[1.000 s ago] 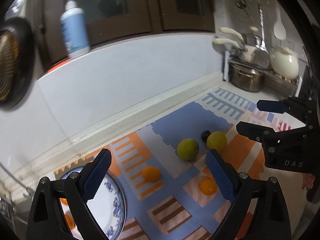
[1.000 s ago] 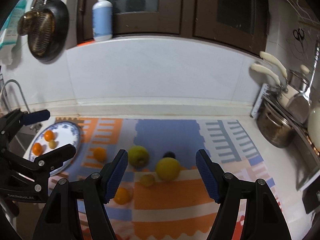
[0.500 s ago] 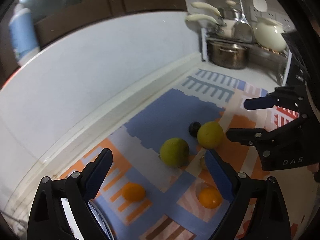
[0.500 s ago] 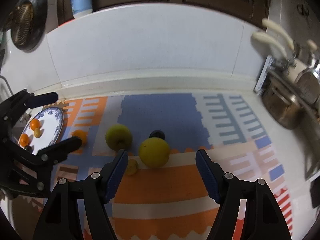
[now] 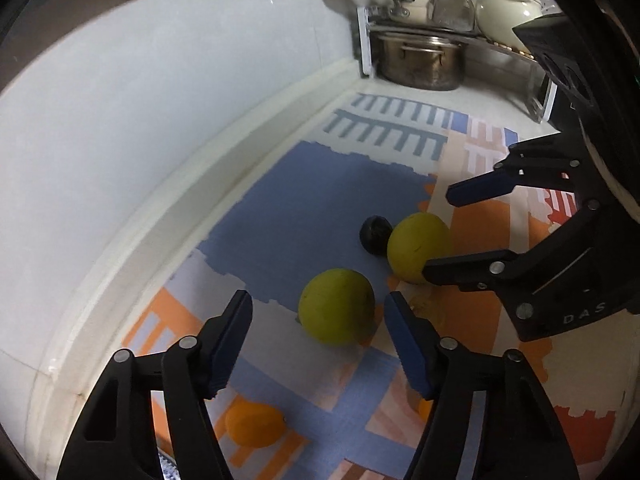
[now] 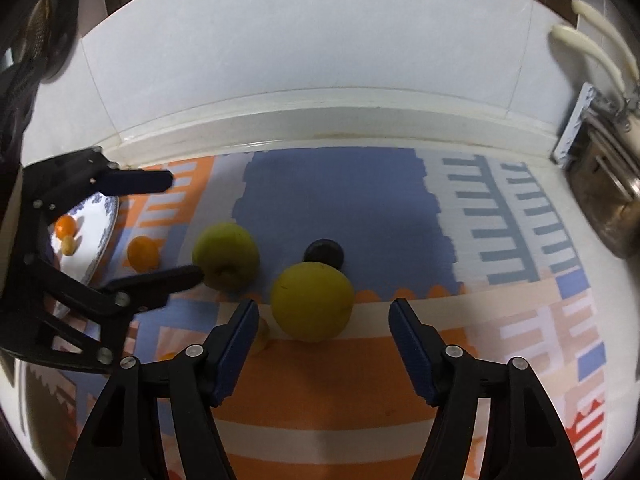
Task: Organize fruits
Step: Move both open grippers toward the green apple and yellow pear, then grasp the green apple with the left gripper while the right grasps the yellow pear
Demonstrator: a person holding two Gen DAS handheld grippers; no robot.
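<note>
So working left to right: the white china plate with the blue pattern (image 6: 107, 220) is sitting at the far left of the patterned foam counter mat (image 6: 360, 360), already carrying a couple of tiny orange citrus (image 6: 66, 225) and one small yellowish one. Just off its rim, a small glossy orange mandarin (image 6: 142, 253) is lying loose on the mat.

Next, the left gripper (image 5: 318, 310) is hanging with its blue-padded fingers spread wide, gripping nothing, lined up on the round green-yellow fruit (image 5: 337, 306) that's resting on the mat between them but not touching either pad. Looks like a guava or green orange, dull skin, a bit dimpled. I'm guessing it's firm and fairly hefty, so taking it across the widest middle should be safest; pinch too high and it'll probably squirt out and roll.

Then the right gripper (image 6: 324, 316) is also gaping open and empty, aimed at the bigger round yellow fruit (image 6: 313, 301). Smooth skin, probably a little slick, same deal: grab at the equator. A small dark, nearly black round fruit (image 6: 323, 252) is tucked right behind it, touching or nearly, so it might get nudged.

Far right, a steel pot (image 5: 418, 62) is sitting against the wall.
</note>
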